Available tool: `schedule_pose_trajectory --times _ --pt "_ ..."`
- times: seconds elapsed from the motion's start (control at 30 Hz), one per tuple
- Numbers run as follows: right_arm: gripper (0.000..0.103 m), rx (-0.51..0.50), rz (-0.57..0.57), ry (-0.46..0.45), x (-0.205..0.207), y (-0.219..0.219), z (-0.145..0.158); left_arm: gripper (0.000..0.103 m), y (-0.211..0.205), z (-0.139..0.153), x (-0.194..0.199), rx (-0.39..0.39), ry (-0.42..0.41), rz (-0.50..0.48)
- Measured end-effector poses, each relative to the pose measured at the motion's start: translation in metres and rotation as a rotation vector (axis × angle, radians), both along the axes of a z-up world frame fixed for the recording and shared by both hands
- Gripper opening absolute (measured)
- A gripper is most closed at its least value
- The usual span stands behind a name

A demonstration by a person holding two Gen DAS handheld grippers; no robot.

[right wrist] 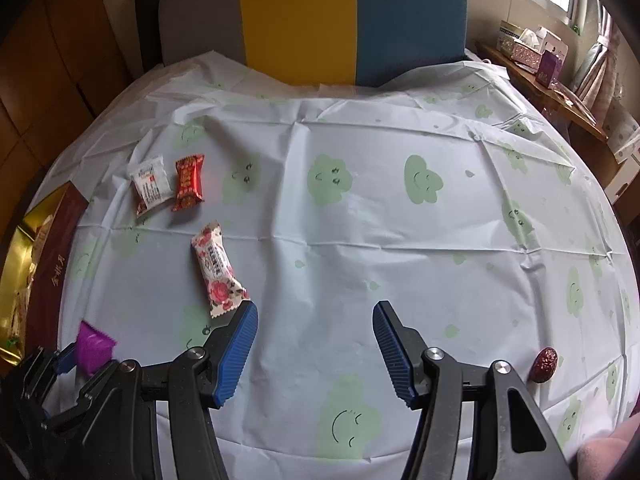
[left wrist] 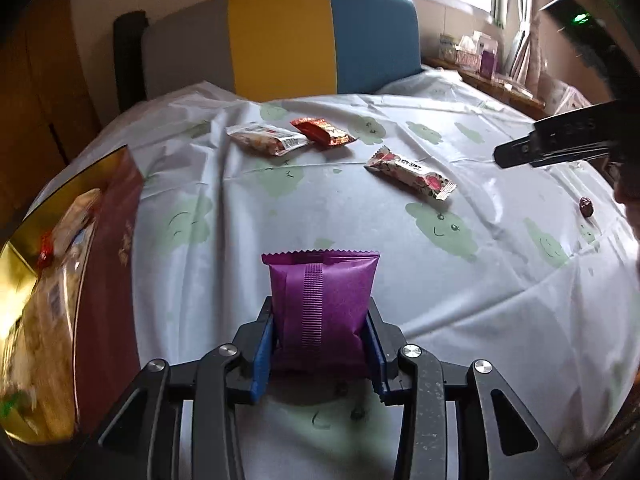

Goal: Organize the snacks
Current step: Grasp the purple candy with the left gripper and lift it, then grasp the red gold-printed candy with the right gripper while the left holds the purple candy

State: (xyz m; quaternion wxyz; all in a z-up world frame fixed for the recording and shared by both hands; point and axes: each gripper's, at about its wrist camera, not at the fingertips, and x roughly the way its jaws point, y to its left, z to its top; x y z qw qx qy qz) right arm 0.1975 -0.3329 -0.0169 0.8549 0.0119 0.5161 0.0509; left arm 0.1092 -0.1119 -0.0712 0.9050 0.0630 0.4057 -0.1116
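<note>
A white plastic tablecloth with green smiley clouds bears a gold-lined maroon box at its left edge. The left gripper pinches a purple foil snack packet just beside the box (seam upward); the right gripper hangs half-spread – empty – near a rose-printed wrapper.

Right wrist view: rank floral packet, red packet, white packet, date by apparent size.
1. floral packet, though it lies nearest
2. red packet and white packet: alike, no ranking
3. date
</note>
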Motion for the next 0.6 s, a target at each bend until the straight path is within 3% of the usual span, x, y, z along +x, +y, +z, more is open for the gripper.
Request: schedule_pose_trajectory --times 0.13,0.33,0.6 --pt "0.061 0.01 0.063 0.009 -0.003 0.012 -0.004 0.04 0.003 -0.003 -0.004 -0.021 -0.032 -0.006" --pt "0.06 0.12 0.125 0.059 -0.002 0.024 -0.007 0.04 0.008 -0.005 -0.008 -0.056 -0.07 -0.011" --pt "0.052 0.151 0.163 0.052 0.06 0.069 0.0 0.041 0.012 -0.007 -0.011 -0.091 -0.098 -0.01"
